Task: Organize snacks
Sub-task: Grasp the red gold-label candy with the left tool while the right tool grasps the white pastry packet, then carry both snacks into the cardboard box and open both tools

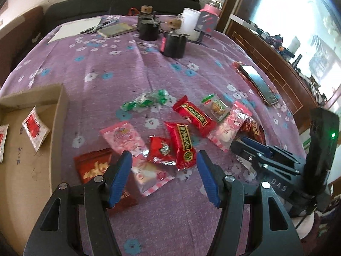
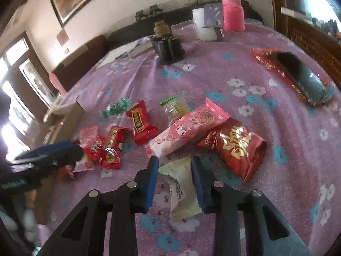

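Loose snack packets lie on a purple flowered cloth. My left gripper [image 1: 164, 157] hangs open over a small red packet [image 1: 159, 149] and a longer red packet [image 1: 183, 145], touching neither. A pink packet [image 1: 123, 138] and a red-gold bag [image 1: 93, 166] lie by its left finger. To the left, a cardboard box [image 1: 59, 115] holds red-and-white sachets [image 1: 35, 129]. My right gripper [image 2: 174, 162] is shut on a cream packet [image 2: 181, 189], whose top edge meets both pads. Just beyond it lie a long pink packet [image 2: 191, 128] and a red bag with gold characters [image 2: 234, 147]. The right gripper [image 1: 240, 144] also shows in the left wrist view.
Black canisters [image 1: 172, 42], a white cup [image 1: 190, 23] and a pink-sleeved bottle [image 1: 211, 8] stand at the far side. A phone on a red envelope [image 1: 259, 83] lies at the right, a notebook [image 1: 116, 29] at the back. A green sweet wrapper [image 1: 147, 101] lies mid-table.
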### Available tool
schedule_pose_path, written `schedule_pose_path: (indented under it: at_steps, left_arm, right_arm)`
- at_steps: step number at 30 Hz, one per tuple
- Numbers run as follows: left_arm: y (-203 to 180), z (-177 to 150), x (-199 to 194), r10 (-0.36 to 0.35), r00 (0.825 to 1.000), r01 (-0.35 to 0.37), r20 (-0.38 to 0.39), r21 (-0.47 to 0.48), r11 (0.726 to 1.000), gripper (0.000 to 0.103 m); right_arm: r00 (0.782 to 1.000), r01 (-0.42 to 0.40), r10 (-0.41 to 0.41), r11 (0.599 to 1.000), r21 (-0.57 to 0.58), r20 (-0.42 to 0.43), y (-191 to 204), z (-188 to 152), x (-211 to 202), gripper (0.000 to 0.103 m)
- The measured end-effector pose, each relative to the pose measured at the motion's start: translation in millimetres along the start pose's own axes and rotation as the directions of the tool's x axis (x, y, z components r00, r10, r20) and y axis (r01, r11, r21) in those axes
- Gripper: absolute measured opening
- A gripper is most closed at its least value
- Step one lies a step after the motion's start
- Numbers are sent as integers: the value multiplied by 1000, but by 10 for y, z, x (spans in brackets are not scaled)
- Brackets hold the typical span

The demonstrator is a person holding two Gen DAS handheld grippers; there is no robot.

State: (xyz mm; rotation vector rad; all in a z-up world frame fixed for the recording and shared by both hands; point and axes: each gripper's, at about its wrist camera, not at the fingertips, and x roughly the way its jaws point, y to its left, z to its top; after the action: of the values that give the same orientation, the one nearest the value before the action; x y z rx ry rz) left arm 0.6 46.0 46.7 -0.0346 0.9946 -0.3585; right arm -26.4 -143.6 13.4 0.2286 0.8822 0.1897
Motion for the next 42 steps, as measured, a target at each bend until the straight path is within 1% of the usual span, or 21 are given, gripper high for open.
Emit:
schedule_pose_path:
  at_steps: [1, 4, 8, 9, 12, 13, 14, 15, 16, 19, 20, 21, 22, 26, 28, 31, 35, 36, 38, 40, 42]
  left_arm:
    - [-10, 7, 5, 4, 1000, -4, 4, 9, 1000, 61]
    - [-141, 29, 48, 21, 999, -23, 28, 76, 997, 61]
    - [-333, 71, 152, 35, 999, -40, 36, 170, 985, 61]
    - [-383, 80, 179, 36, 999, -43, 40, 191, 981, 60]
    - [-473, 109, 276, 38, 999, -43, 26, 222, 974, 49]
    - [-491, 111, 318, 49, 999, -51, 17, 225, 973, 49]
    - [-499, 114, 385, 88, 996, -87, 6, 223, 971, 49]
    - [-496, 117, 422, 109, 994, -106, 0, 219, 970, 49]
    - [-479, 119, 459, 117, 993, -113, -5, 209, 971, 49]
    - [-428, 97, 524, 106, 994, -102, -12, 191, 976, 48]
    - [-431, 91, 518, 103, 995, -100, -2, 190, 977, 45]
    - [-425, 86, 514, 94, 996, -91, -4, 185, 979, 23]
    - [-419, 85, 501, 80, 997, -78, -7, 179, 981, 15]
    - [-438, 71, 408, 57, 998, -59, 14, 166, 984, 15]
    - [-439, 46, 322, 34, 999, -38, 25, 151, 988, 15]
    - [-456, 19, 152, -3, 999, -3, 42, 137, 991, 15]
    - [-402, -21, -104, -42, 996, 34, 73, 111, 993, 15]
    - [-352, -38, -182, -60, 995, 52, 77, 96, 994, 15]
    - [-282, -65, -271, -70, 994, 63, 85, 76, 995, 16]
    - [-152, -110, -392, -77, 992, 72, 97, 51, 996, 16]
    - [-29, -154, -488, -67, 991, 64, 115, 32, 997, 16]
  right_arm:
    - [1000, -8, 8, 1000, 11, 7, -22, 5, -13, 33]
    - [998, -59, 57, 997, 51, 41, -94, 29, -90, 32]
    - [996, -73, 66, 992, 107, 66, -204, 45, -139, 32]
    - [995, -79, 71, 989, 124, 69, -242, 48, -146, 33]
    - [992, -107, 95, 980, 169, 77, -344, 56, -155, 33]
    - [992, -114, 102, 977, 179, 77, -365, 60, -153, 33]
    - [991, -124, 111, 974, 189, 77, -387, 64, -149, 33]
    - [990, -128, 115, 973, 193, 77, -395, 66, -149, 33]
    - [990, -129, 116, 973, 194, 78, -398, 69, -149, 33]
    - [990, -134, 121, 973, 190, 78, -390, 80, -142, 33]
    - [989, -134, 121, 973, 188, 79, -382, 77, -145, 33]
    - [989, -135, 121, 973, 188, 81, -382, 79, -148, 33]
    - [989, -137, 123, 973, 188, 84, -381, 81, -152, 33]
    - [987, -147, 130, 971, 189, 96, -393, 71, -175, 33]
    - [983, -169, 151, 966, 195, 104, -406, 71, -186, 33]
    - [964, -256, 231, 939, 229, 129, -476, 65, -212, 32]
    - [941, -336, 307, 901, 273, 146, -558, 64, -208, 32]
    - [938, -345, 316, 897, 275, 146, -556, 69, -208, 32]
    - [935, -353, 324, 895, 272, 146, -547, 73, -204, 32]
    - [939, -340, 311, 903, 264, 145, -525, 77, -206, 32]
    - [947, -319, 291, 911, 262, 138, -506, 77, -193, 32]
